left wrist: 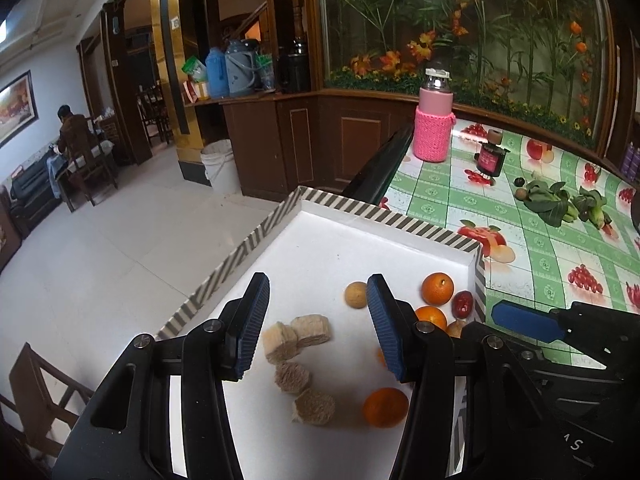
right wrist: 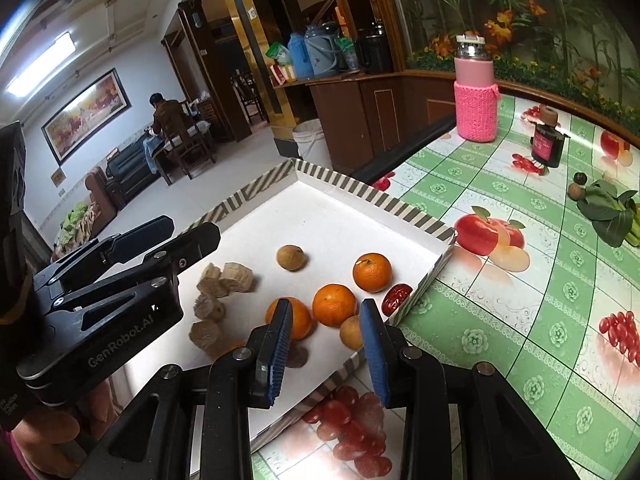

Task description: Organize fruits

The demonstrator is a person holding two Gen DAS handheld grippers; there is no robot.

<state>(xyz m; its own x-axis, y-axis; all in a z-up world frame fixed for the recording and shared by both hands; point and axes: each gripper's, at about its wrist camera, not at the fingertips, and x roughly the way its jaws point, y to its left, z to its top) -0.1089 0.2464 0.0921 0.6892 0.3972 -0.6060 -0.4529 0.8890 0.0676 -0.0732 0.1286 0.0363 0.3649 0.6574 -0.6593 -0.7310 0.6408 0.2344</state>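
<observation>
A white tray with a striped rim (left wrist: 384, 216) (right wrist: 404, 208) lies at the table's left edge. It holds oranges (left wrist: 437, 289) (right wrist: 372, 272), a red date (left wrist: 463, 303) (right wrist: 397, 298), a brown round fruit (left wrist: 356, 295) (right wrist: 292, 257), a pale round fruit (right wrist: 351, 333) and several tan fibrous chunks (left wrist: 296, 334) (right wrist: 224, 278). My left gripper (left wrist: 316, 324) is open and empty above the chunks; it also shows in the right wrist view (right wrist: 160, 236). My right gripper (right wrist: 325, 354) is open and empty over the tray's near edge; one pad (left wrist: 524, 320) shows in the left wrist view.
On the green fruit-print tablecloth (right wrist: 520, 320) stand a pink flask (left wrist: 435, 118) (right wrist: 476, 92) and a dark bottle (left wrist: 491, 156) (right wrist: 547, 140). Leafy greens (left wrist: 560, 200) (right wrist: 612, 208) and two small dark fruits (right wrist: 578, 185) lie at the right. A dark chair back (left wrist: 380, 168) adjoins the tray.
</observation>
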